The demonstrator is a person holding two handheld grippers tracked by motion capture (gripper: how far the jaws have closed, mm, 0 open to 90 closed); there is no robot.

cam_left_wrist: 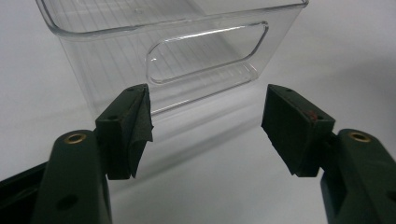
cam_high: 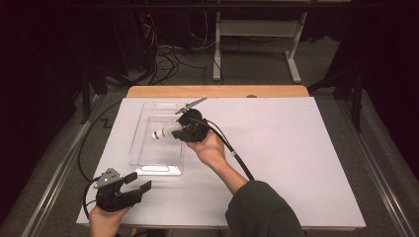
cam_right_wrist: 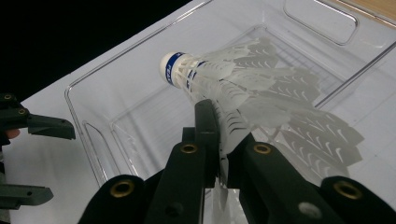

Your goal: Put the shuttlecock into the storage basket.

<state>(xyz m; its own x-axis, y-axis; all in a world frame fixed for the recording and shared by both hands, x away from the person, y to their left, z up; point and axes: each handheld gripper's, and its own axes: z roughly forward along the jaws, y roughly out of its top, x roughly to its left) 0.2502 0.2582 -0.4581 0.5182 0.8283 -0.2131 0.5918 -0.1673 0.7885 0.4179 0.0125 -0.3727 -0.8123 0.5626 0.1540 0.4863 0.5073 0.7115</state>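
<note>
As seen from the high view, the right gripper (cam_high: 174, 131) is held over the clear plastic bin (cam_high: 140, 148), which lies on the white table sheet (cam_high: 296, 163), and a white shuttlecock (cam_high: 164, 132) sticks out of its jaws above the bin's inside, cork end toward the left. The left gripper (cam_high: 139, 183) rests near the table's front left corner, just short of the bin's near end, jaws spread with nothing between them.

Left gripper view: both black jaws stand wide apart over bare sheet. The bin's end wall (cam_left_wrist: 187, 60) with its cut-out handle sits just ahead of the pads, not touching.

Right gripper view: the right gripper (cam_right_wrist: 223, 140) has its jaws pinched together on the feather skirt of the shuttlecock (cam_right_wrist: 243, 88). The white cork with blue band points up and away. The bin (cam_right_wrist: 93, 135) lies below it; the left gripper (cam_right_wrist: 32, 158) shows at the left edge, open.
</note>
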